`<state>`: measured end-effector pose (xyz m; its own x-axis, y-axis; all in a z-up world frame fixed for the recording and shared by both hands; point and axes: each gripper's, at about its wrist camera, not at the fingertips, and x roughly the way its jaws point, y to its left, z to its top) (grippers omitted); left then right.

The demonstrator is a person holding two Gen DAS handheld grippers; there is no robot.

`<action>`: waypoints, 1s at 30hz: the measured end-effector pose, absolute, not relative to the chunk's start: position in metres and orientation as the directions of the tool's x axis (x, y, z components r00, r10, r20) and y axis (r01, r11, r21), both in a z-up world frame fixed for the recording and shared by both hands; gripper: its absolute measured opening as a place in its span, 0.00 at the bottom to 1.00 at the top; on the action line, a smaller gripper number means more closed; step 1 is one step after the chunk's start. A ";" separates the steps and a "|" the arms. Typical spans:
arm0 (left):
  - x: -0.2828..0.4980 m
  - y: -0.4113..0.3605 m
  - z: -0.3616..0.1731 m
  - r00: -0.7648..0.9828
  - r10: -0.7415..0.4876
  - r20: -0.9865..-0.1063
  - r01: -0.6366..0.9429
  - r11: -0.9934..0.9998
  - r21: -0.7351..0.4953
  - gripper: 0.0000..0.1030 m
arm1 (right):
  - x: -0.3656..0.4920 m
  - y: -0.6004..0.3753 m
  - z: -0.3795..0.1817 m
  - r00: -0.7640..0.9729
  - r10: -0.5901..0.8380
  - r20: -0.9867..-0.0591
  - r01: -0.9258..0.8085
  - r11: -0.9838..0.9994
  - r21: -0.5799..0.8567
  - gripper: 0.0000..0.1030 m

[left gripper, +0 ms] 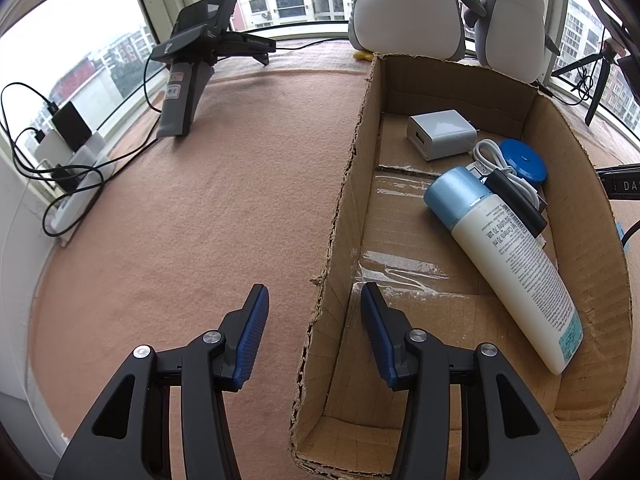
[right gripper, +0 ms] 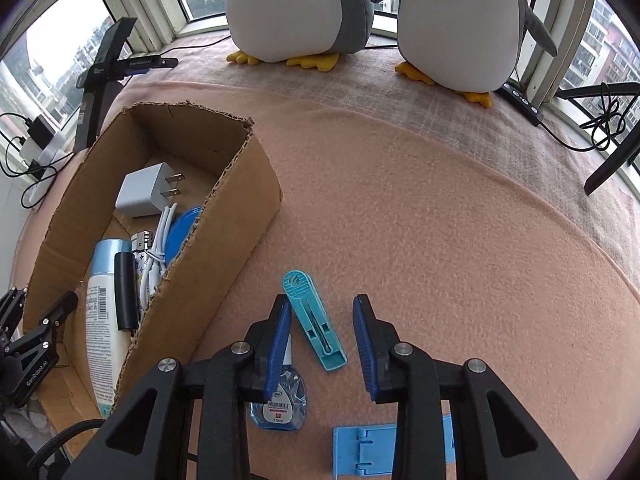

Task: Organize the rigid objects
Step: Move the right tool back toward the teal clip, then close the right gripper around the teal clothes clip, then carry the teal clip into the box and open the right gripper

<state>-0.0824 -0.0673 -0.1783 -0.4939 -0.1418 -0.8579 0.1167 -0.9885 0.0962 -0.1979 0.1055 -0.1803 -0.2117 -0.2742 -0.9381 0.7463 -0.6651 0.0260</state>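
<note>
Left gripper (left gripper: 314, 330), in the left wrist view, stands wide open and empty, its jaws straddling the near left wall of the cardboard box (left gripper: 344, 208); this placement suggests it is parked to steady or guard the box rather than to pick anything. Inside the box, toward 2 o'clock from the gripper, lie the items already sorted: a white bottle (left gripper: 516, 264) with a pale blue cap lying flat along the right side, a black stick-shaped item (left gripper: 518, 204) resting across the bottle, a white coiled cable (left gripper: 500, 164), a blue round case (left gripper: 524, 160) and a white charger plug (left gripper: 440, 134) at the far end. Flat placement keeps these rigid pieces from rolling. At 12 o'clock, two plush penguins (left gripper: 408, 4) sit on the sill beyond the box. In the right wrist view, the right gripper (right gripper: 322, 350) is likewise wide open and holds nothing; it hangs over the pink cloth (right gripper: 440, 220) with a teal clip-like tool (right gripper: 314, 320) lying between its jaws, angled toward 11 o'clock. This alignment reads as preparation to close on that tool. A small eye-drop bottle (right gripper: 280, 404) lies at 7 o'clock, partly under the left finger, and a blue folding stand (right gripper: 372, 450) lies at 6 o'clock. These three remain outside the box, which stands at 10 o'clock.
</note>
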 end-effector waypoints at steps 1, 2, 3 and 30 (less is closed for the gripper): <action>-0.082 -0.067 -0.178 -0.494 -0.142 -0.858 0.117 -0.988 0.096 0.46 | -0.198 0.105 -0.181 -0.212 -0.273 -0.938 0.746 -0.665 0.026 0.26; -0.082 -0.067 -0.178 -0.494 -0.142 -0.858 0.117 -0.988 0.096 0.46 | -0.198 0.105 -0.181 -0.210 -0.273 -0.939 0.747 -0.664 0.026 0.26; -0.082 -0.067 -0.179 -0.494 -0.143 -0.858 0.117 -0.988 0.097 0.46 | -0.199 0.104 -0.182 -0.209 -0.271 -0.940 0.748 -0.663 0.024 0.22; -0.082 -0.068 -0.180 -0.495 -0.136 -0.858 0.119 -0.989 0.088 0.46 | -0.133 0.102 -0.094 -0.182 -0.491 -0.852 0.812 -0.564 0.151 0.11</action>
